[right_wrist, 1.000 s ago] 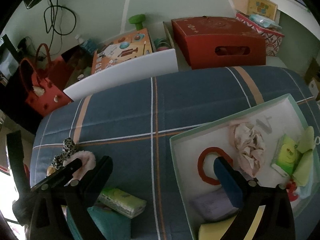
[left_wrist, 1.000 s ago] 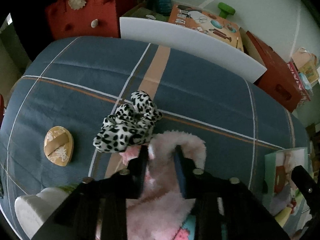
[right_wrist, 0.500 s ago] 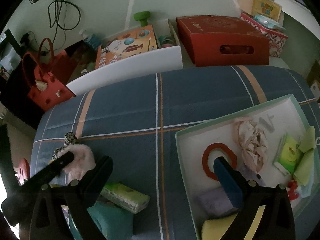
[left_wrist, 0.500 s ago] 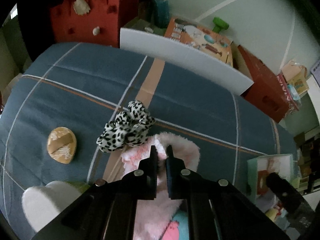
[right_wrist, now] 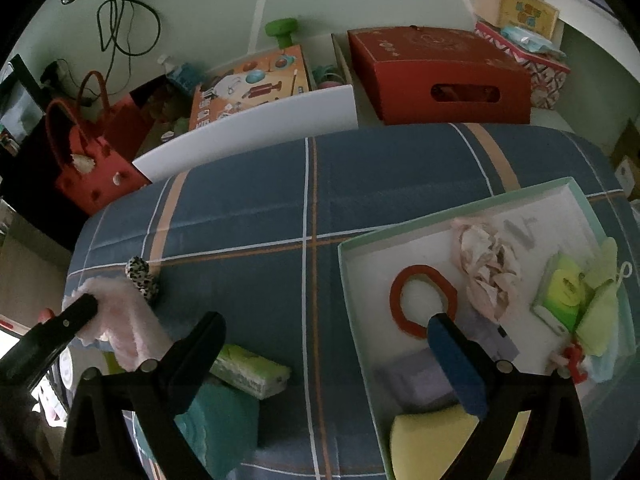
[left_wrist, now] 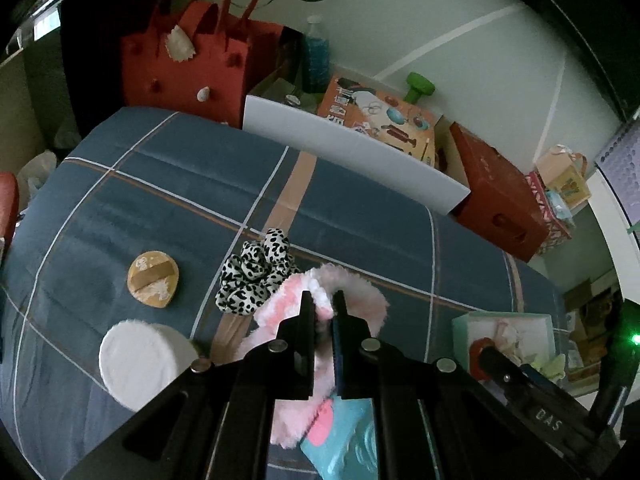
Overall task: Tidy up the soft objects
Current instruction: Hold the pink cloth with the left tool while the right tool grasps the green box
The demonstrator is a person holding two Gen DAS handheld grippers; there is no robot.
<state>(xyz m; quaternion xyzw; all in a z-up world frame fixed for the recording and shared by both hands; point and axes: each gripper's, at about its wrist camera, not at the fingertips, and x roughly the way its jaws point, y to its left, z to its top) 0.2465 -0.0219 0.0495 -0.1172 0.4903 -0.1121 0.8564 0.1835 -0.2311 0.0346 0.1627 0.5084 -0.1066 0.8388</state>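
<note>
Left wrist view first: left gripper (left_wrist: 323, 303) is clamped tight on a fluffy pink thing (left_wrist: 360, 300), pinching a tuft of its fur between the fingers, and the rest of the pink fluff hangs under and around the gripper above the plaid cloth (left_wrist: 160, 200). Just beside it, touching its left edge, sits a leopard scrunchie (left_wrist: 256, 272). Further left there's a tan puff (left_wrist: 153, 279) and a white round pad (left_wrist: 138, 364), both lying flat and apart from each other. A teal pack (left_wrist: 344, 436) peeks out below the fluff. Box (left_wrist: 464, 328) is off to the right. Right wrist view: right gripper (right_wrist: 324, 340) is spread wide with nothing in it, hovering over the box's (right_wrist: 348, 280) near left corner. Inside are a red ring (right_wrist: 400, 288), crumpled pink cloth (right_wrist: 488, 268), green packet (right_wrist: 564, 292), yellow sponge (right_wrist: 424, 440). Far left, the pink thing (right_wrist: 124, 312) dangles from the left gripper (right_wrist: 80, 308), scrunchie (right_wrist: 142, 278) right behind it.
</note>
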